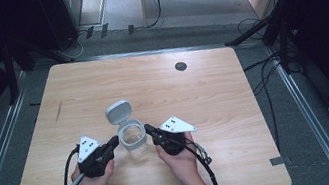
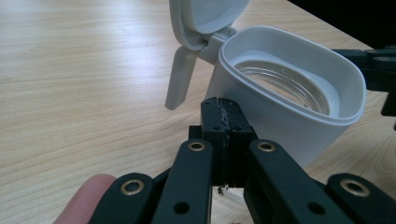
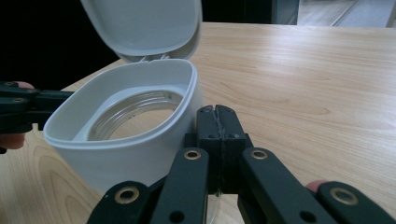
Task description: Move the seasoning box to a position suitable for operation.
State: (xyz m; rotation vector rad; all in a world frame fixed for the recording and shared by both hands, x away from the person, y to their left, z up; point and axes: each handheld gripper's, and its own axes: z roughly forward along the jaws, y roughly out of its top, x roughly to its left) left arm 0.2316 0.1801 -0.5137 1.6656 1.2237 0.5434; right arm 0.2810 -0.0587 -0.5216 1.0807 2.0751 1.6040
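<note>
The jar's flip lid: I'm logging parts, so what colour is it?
White, like the collar; the lid shows best in the right gripper view.

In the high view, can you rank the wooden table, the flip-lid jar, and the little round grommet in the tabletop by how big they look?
1. Wooden table: largest by far.
2. Flip-lid jar, lid open, between the left gripper and right gripper.
3. Round grommet: smallest, though it sits farther from the camera.

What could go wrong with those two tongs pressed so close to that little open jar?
The jar is clear, light-looking and stands free, flanked by the left tongs and right tongs, both shut; an uneven nudge might tip or slide it. Its flip lid stands open on a hinge, so a bump could snap it closed.
</note>
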